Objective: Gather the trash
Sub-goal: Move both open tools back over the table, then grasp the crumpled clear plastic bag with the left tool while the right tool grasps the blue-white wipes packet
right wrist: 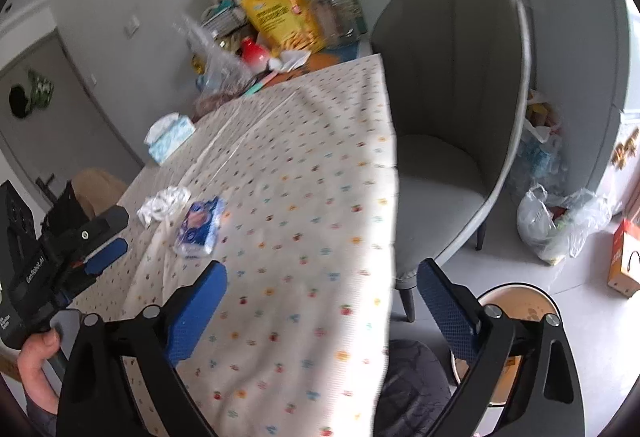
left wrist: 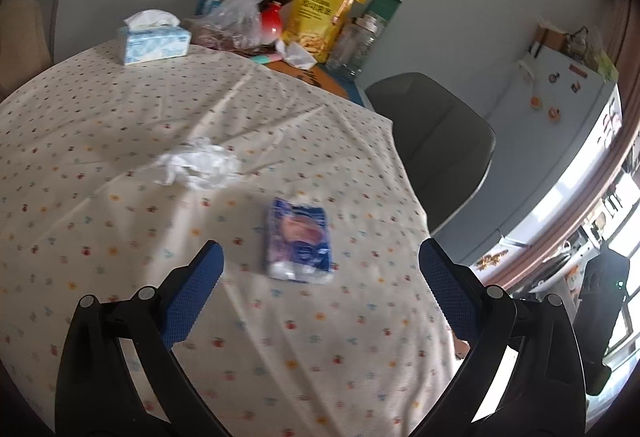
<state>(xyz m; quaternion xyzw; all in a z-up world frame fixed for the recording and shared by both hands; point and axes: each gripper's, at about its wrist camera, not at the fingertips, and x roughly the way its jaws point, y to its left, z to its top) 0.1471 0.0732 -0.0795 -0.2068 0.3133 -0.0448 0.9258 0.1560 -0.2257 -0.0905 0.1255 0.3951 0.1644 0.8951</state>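
Note:
A blue tissue packet [left wrist: 299, 239] lies on the dotted tablecloth [left wrist: 120, 141], just ahead of my left gripper [left wrist: 320, 257], which is open and empty above the cloth. A crumpled white tissue [left wrist: 200, 167] lies farther back to the left. In the right wrist view the packet [right wrist: 199, 227] and the crumpled tissue [right wrist: 164, 203] lie at the left, with the left gripper [right wrist: 106, 251] beside them. My right gripper [right wrist: 322, 279] is open and empty, over the table's near right edge. A round bin [right wrist: 520, 301] stands on the floor below its right finger.
A tissue box [left wrist: 154, 39], a clear plastic bag [left wrist: 240, 17], a yellow pouch [left wrist: 320, 17], jars and bottles crowd the table's far end. A grey chair [right wrist: 452, 125] stands at the table's right side. Filled plastic bags [right wrist: 556, 221] sit on the floor by a fridge [left wrist: 560, 109].

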